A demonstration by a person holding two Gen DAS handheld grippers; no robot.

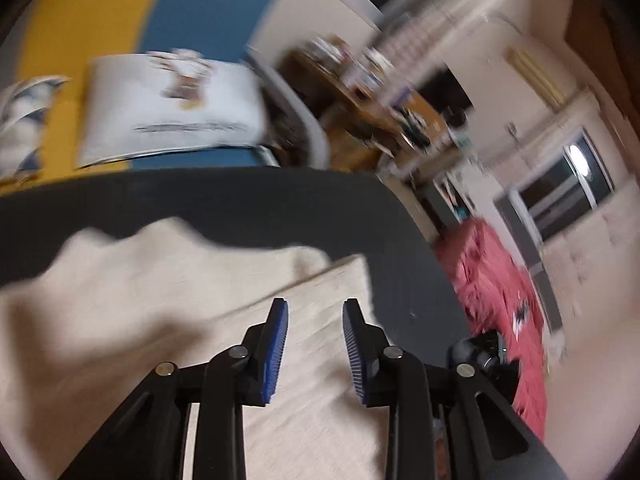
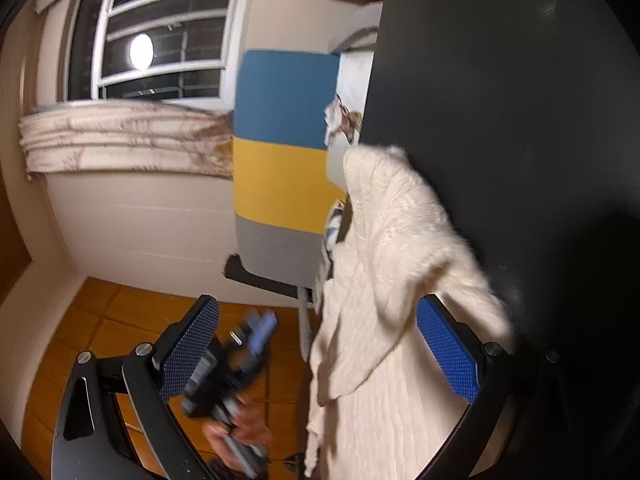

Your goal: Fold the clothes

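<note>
Cream knit sweater (image 1: 132, 320) spread on the dark table (image 1: 248, 204), directly under the left gripper (image 1: 315, 348); seen from the right wrist view as a fluffy heap (image 2: 384, 280) draped over the table's edge (image 2: 500, 120) and hanging past it. Left gripper with blue pads (image 1: 276, 352) parted to a moderate gap, nothing between them, cloth only below. Right gripper (image 2: 316, 344) spread wide, one blue pad (image 2: 448, 348) behind a fold of the knit, the other (image 2: 192, 348) well clear over the wooden floor (image 2: 80, 340); no pinch on the fabric. Between its fingers, blurred, the left tool in a hand (image 2: 240, 432). Farther off: a white printed garment (image 1: 172, 108) lying flat on a blue-and-yellow surface (image 1: 100, 12); a red cloth (image 1: 496, 292) beyond the table; a barred window (image 2: 156, 36) on the far wall.
</note>
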